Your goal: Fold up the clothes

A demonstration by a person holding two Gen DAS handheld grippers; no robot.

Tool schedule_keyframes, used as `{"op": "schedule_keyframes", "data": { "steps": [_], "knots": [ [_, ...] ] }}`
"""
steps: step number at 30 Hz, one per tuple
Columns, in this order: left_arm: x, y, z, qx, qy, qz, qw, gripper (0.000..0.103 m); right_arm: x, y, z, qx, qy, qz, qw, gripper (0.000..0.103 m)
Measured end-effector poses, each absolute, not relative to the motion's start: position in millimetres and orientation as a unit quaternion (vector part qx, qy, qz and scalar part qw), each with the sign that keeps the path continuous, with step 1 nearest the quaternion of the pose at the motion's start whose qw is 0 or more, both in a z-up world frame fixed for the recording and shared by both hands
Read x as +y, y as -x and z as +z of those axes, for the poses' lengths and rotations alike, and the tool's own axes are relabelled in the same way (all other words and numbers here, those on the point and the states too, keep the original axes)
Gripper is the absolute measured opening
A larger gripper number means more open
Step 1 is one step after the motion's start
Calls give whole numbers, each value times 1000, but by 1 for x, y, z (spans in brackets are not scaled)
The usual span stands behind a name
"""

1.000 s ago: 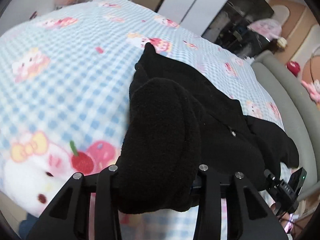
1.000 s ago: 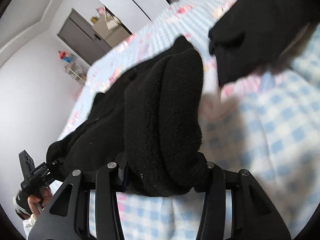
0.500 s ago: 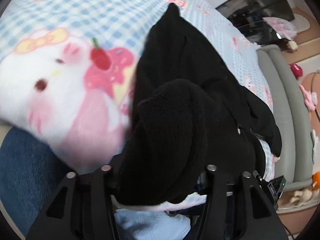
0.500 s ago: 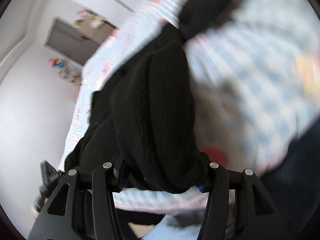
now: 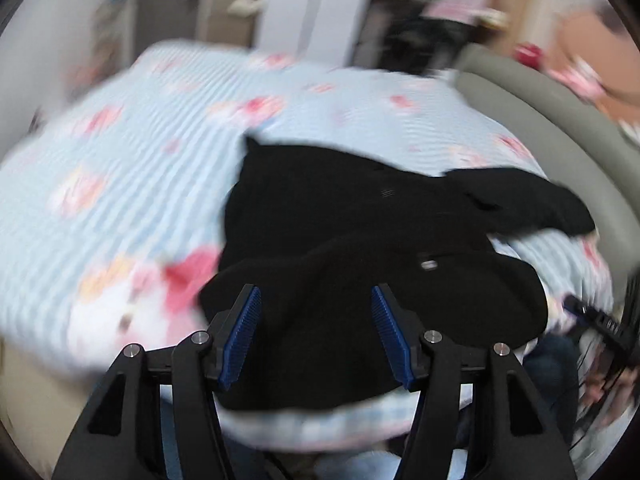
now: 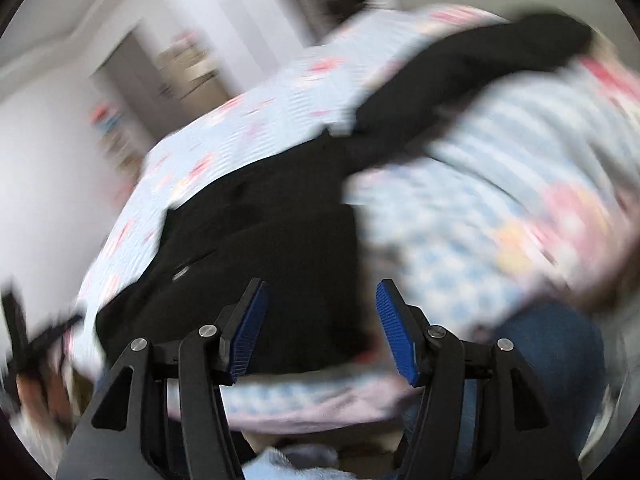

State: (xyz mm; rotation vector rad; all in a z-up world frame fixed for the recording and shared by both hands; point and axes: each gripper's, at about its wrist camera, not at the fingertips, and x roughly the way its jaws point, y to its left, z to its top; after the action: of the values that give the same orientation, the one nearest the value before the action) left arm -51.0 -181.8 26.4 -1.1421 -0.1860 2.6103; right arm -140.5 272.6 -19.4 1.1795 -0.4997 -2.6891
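The left tongs (image 5: 316, 336) are gaping wide and gripping nothing, with the black fleece garment (image 5: 360, 248) lying straight ahead on the checked bed cover (image 5: 132, 184), its near edge sitting between the blue pads. Its long axis is running away to the right. The right tongs (image 6: 320, 328) are also standing wide and empty, with the garment ahead-left. Both look about equally near.
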Motion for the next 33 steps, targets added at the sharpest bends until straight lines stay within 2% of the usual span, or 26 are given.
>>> {"op": "schedule_keyframes", "data": {
  "steps": [2, 6, 8, 9, 10, 13, 22, 24, 25, 26, 28, 29, 33],
  "knots": [
    [-162, 58, 21, -53, 398, 899, 176, 65, 256, 146, -8, -139, -388, -904, 115, 59],
    [-148, 88, -32, -92, 482, 856, 160, 64, 228, 164, -37, -148, -416, -887, 132, 59],
    [-157, 89, -56, -101, 504, 847, 133, 50, 222, 169, -55, -134, -438, -881, 121, 55],
    [-165, 85, -61, -118, 503, 846, 133, 47, 221, 171, -62, -130, -447, -878, 116, 45],
    [-171, 81, -62, -131, 498, 846, 136, 42, 225, 168, -66, -134, -449, -876, 114, 41],
    [-181, 75, -59, -144, 487, 851, 129, 40, 242, 157, -74, -158, -449, -873, 107, 36],
    [-203, 75, -49, -188, 471, 855, 109, 39, 256, 153, -74, -184, -431, -879, 88, 36],
    [-197, 68, -47, -196, 467, 851, 139, 44, 257, 153, -73, -188, -432, -877, 90, 37],
    [-192, 63, -46, -200, 465, 847, 159, 50, 257, 151, -72, -189, -432, -877, 94, 39],
    [-187, 59, -45, -203, 463, 844, 180, 51, 256, 149, -70, -188, -429, -877, 105, 41],
    [-177, 50, -43, -210, 458, 835, 220, 54, 253, 144, -65, -185, -424, -877, 127, 53],
    [-172, 46, -45, -211, 459, 830, 234, 58, 248, 141, -65, -180, -424, -876, 141, 54],
    [-152, 47, -76, -208, 503, 805, 236, 59, 228, 138, -73, -165, -442, -863, 179, 54]
  ]
}}
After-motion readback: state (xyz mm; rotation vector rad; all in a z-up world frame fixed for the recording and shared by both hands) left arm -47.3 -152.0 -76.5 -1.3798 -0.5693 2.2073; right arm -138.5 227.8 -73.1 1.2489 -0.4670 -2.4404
